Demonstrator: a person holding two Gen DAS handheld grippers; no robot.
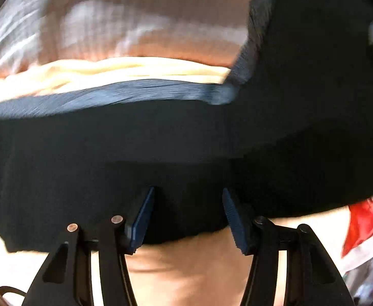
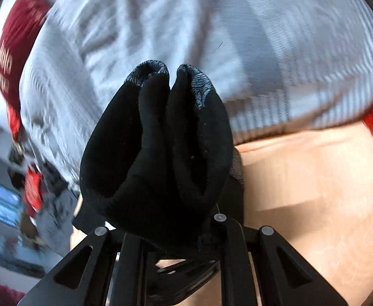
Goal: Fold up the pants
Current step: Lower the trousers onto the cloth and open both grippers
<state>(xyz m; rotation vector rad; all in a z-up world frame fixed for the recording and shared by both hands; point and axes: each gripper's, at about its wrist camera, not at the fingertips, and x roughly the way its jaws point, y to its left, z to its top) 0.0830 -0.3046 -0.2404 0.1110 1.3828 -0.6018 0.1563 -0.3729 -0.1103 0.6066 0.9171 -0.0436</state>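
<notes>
The left gripper (image 1: 188,193) hangs wide open over the black pants (image 1: 161,148), while the right gripper (image 2: 171,204) clamps a bunched fold of them, lifted. Below lies a tan tabletop (image 2: 313,191), with rumpled grey bedding (image 2: 161,20) behind.

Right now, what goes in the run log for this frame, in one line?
step: fold pants | left gripper: jaws open over black pants | right gripper: jaws hidden, bunched pants between them | surface: tan tabletop
</notes>
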